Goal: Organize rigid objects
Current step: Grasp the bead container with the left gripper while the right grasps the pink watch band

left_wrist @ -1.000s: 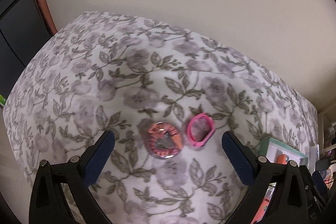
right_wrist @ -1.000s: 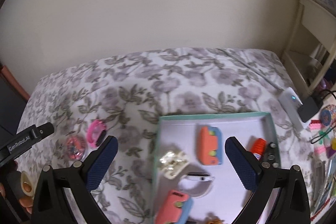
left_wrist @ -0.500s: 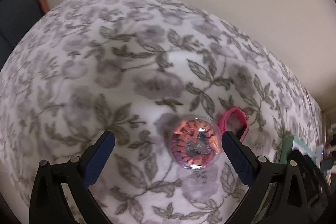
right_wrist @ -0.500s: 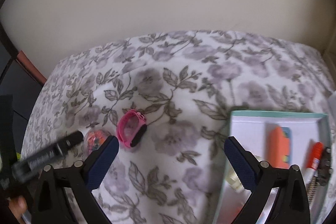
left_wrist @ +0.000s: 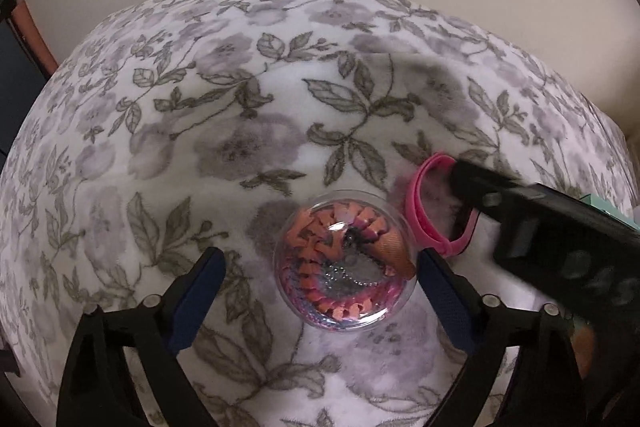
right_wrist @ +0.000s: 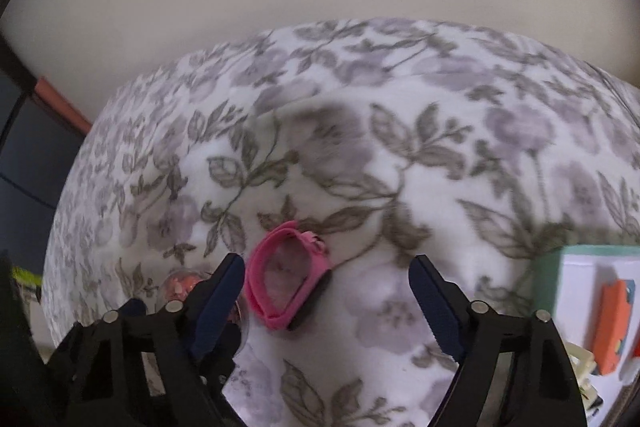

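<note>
**Both grippers wide open over capsule and pink band**

Left gripper (left_wrist: pixel 320 291): jaws spread wide, holding nothing. Clear round plastic capsule (left_wrist: pixel 345 261) filled with orange and pink bits lies on the grey floral-print blanket (left_wrist: pixel 224 131) between its fingers, closer to the right one, which looks to be just at its edge.

Right gripper (right_wrist: pixel 326 291): also fully open, holding nothing. Pink looped wristband with a dark face (right_wrist: pixel 286 285) lies between its fingers, just beside the left one, contact unclear. Band sits just right of the capsule.

Teal-rimmed white tray (right_wrist: pixel 550 267) at far right holds an orange block (right_wrist: pixel 610 327), well apart from the band.
</note>
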The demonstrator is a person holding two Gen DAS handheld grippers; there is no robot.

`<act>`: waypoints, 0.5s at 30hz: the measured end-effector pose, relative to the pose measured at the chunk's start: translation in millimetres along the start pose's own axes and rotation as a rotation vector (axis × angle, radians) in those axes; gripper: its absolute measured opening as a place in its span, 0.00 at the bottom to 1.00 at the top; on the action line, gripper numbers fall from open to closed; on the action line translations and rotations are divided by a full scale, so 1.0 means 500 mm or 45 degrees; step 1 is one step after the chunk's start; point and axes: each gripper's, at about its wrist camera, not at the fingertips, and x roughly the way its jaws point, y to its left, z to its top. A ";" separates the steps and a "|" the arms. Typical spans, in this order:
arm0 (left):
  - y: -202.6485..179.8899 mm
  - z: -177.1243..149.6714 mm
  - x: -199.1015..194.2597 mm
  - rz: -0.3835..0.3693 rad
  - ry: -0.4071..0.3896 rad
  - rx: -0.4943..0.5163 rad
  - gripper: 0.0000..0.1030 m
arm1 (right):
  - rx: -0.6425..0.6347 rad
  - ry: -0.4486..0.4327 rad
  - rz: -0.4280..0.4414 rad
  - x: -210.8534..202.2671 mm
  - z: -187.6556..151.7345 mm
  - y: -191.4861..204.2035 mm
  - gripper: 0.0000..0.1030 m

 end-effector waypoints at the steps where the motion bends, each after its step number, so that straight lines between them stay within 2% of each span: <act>1: -0.001 -0.001 -0.001 0.003 -0.008 0.006 0.91 | -0.016 0.006 0.003 0.007 0.000 0.007 0.83; 6: 0.004 0.002 -0.003 0.081 -0.053 0.032 0.89 | -0.066 0.043 -0.008 0.035 0.001 0.030 0.79; 10: 0.027 0.004 0.004 0.060 -0.053 -0.009 0.89 | -0.100 0.057 -0.026 0.052 -0.002 0.047 0.79; 11: 0.034 0.005 0.005 0.060 -0.057 -0.023 0.89 | -0.119 0.050 -0.049 0.055 -0.003 0.053 0.77; 12: 0.038 0.006 0.005 0.068 -0.062 -0.026 0.88 | -0.133 0.047 -0.067 0.056 -0.005 0.058 0.71; 13: 0.039 0.006 0.006 0.076 -0.065 -0.027 0.85 | -0.152 0.041 -0.095 0.057 -0.007 0.063 0.66; 15: 0.041 0.006 0.007 0.065 -0.060 -0.030 0.69 | -0.181 0.034 -0.130 0.057 -0.012 0.072 0.57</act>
